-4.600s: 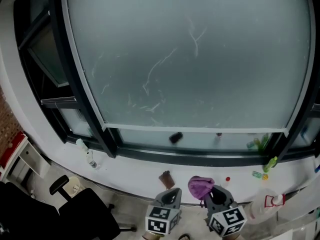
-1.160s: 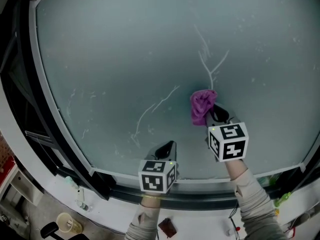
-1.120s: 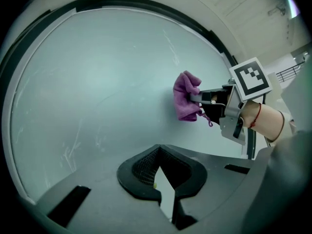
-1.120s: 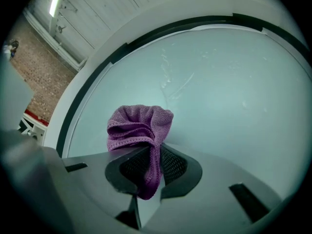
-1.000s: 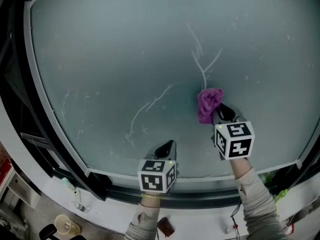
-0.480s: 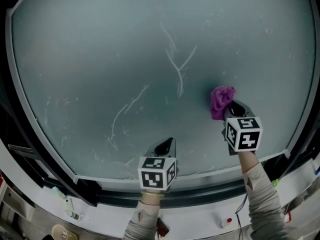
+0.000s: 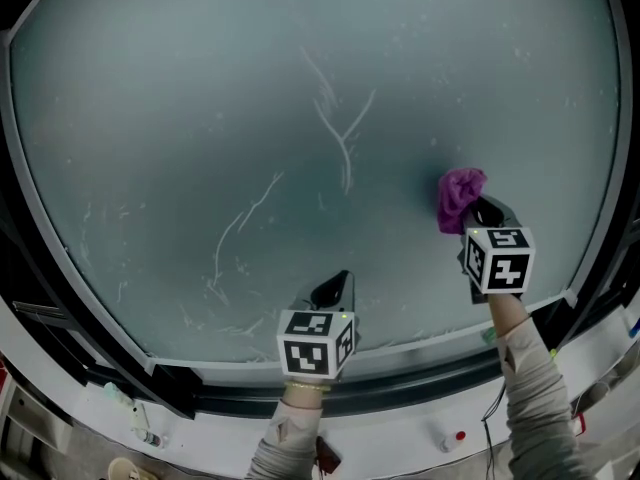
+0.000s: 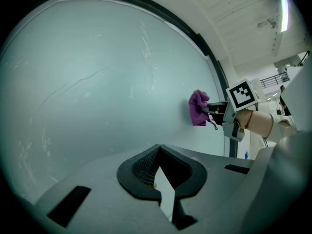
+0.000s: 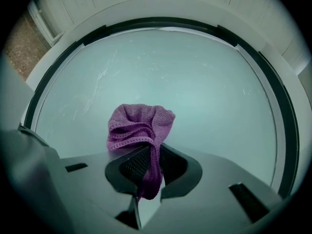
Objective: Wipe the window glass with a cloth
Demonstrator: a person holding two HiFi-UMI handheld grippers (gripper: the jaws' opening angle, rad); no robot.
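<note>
The frosted window glass [image 7: 300,118] fills the head view, with white scratch-like streaks [image 7: 335,128] near its middle and more at the lower left [image 7: 225,258]. A bunched purple cloth [image 7: 458,196] is pressed against the glass at the right, with my right gripper [image 7: 478,213] shut on it; in the right gripper view the cloth [image 9: 140,128] sticks out of the jaws toward the pane [image 9: 195,82]. My left gripper [image 7: 330,293] hangs low in the middle, close to the glass, shut and holding nothing. From the left gripper view the cloth [image 8: 198,107] and right gripper [image 8: 219,112] show at the right.
A dark window frame [image 7: 300,393] runs below the glass, with a white sill [image 7: 400,443] under it. Small items lie on the sill: a bottle [image 7: 120,401] at the left and a red-capped thing [image 7: 458,436] at the right.
My right gripper has carried the cloth rightward across the glass, away from the middle streaks. The left gripper stays in the same place. Earlier both were down at the sill.
</note>
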